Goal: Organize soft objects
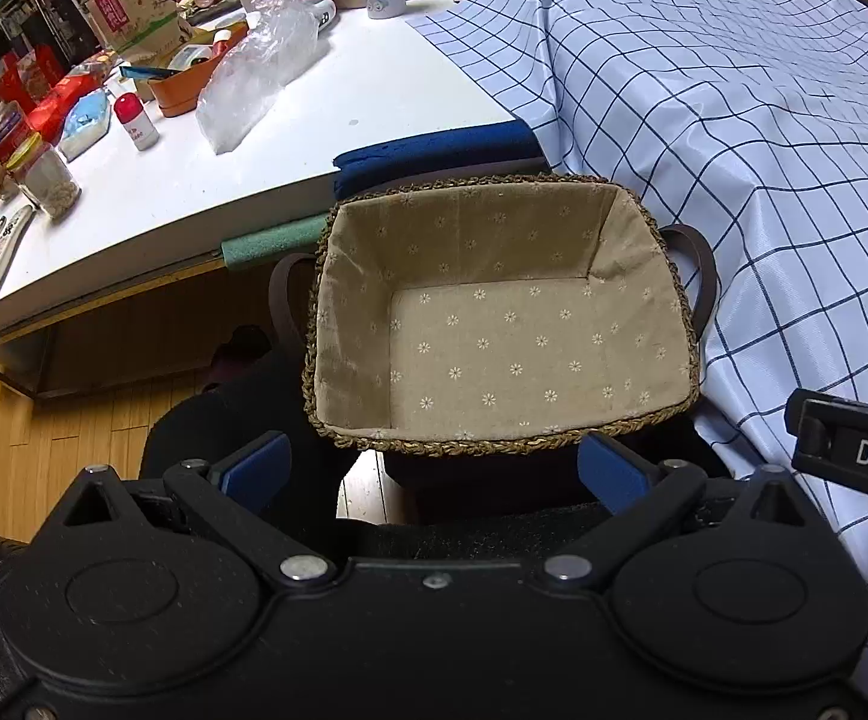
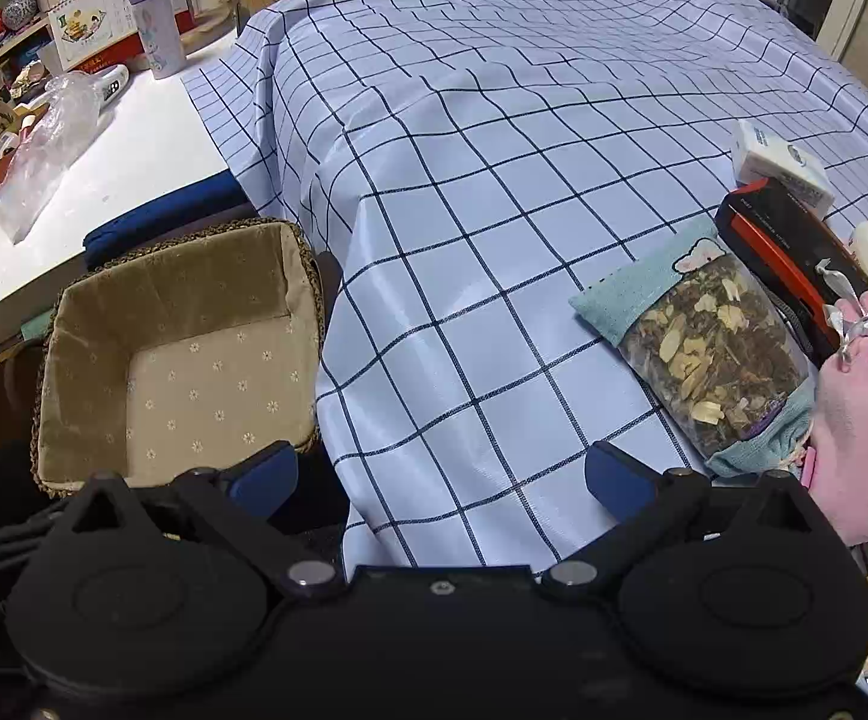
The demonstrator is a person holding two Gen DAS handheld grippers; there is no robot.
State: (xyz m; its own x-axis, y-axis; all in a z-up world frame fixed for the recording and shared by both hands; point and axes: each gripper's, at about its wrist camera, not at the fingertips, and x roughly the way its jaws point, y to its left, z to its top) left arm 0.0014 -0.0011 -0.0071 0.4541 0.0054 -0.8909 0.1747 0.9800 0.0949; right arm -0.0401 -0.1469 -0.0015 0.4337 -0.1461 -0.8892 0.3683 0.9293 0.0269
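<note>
Nothing looks sorted yet: the lined wicker basket sits empty just ahead of the left gripper, while the herb sachet lies ahead-right of the right gripper, both jaws spread wide, holding nothing.

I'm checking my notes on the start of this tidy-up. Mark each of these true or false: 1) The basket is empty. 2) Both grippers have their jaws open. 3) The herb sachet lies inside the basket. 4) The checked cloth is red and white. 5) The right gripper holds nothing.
1) The basket is empty: true, only its flowered lining shows.
2) Both grippers open: true, the left gripper and the right gripper have jaws spread wide.
3) The herb sachet lies in the basket: false, it lies on the checked cloth, right of the basket.
4) The cloth is red and white: false, it is pale blue with dark lines.
5) The right gripper holds nothing: true.
</note>
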